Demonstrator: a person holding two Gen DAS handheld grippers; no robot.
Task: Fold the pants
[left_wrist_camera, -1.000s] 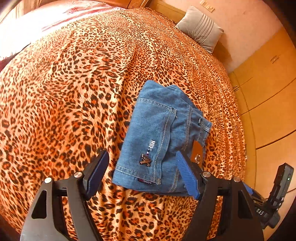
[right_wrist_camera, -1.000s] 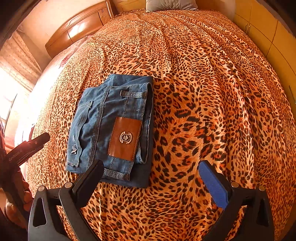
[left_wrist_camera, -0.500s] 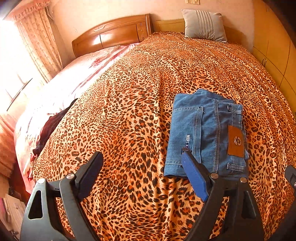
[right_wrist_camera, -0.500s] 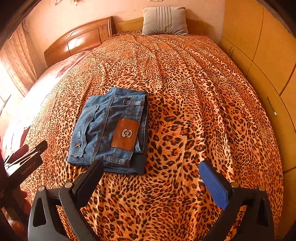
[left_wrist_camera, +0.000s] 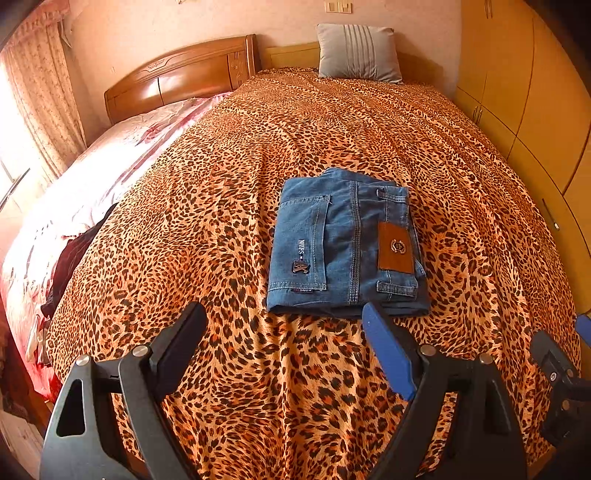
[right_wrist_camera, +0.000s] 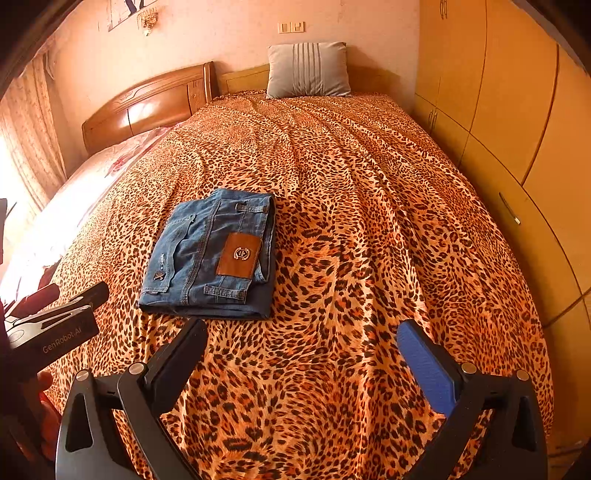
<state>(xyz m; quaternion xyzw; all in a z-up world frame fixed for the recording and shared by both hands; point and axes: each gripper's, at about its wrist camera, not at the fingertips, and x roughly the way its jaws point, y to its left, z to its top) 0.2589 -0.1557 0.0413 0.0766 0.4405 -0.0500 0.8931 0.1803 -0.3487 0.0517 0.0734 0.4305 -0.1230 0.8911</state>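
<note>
The pants [left_wrist_camera: 345, 243] lie as a compact folded packet on the near part of the bed [left_wrist_camera: 258, 166]. The left gripper [left_wrist_camera: 284, 325] and right gripper [right_wrist_camera: 301, 334] hang wide and empty, so folding looks done.

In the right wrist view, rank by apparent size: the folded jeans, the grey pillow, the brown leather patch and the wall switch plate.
1. folded jeans
2. grey pillow, clearly smaller in the picture, though it lies much farther from the camera, so true size is unsure
3. brown leather patch
4. wall switch plate
</note>
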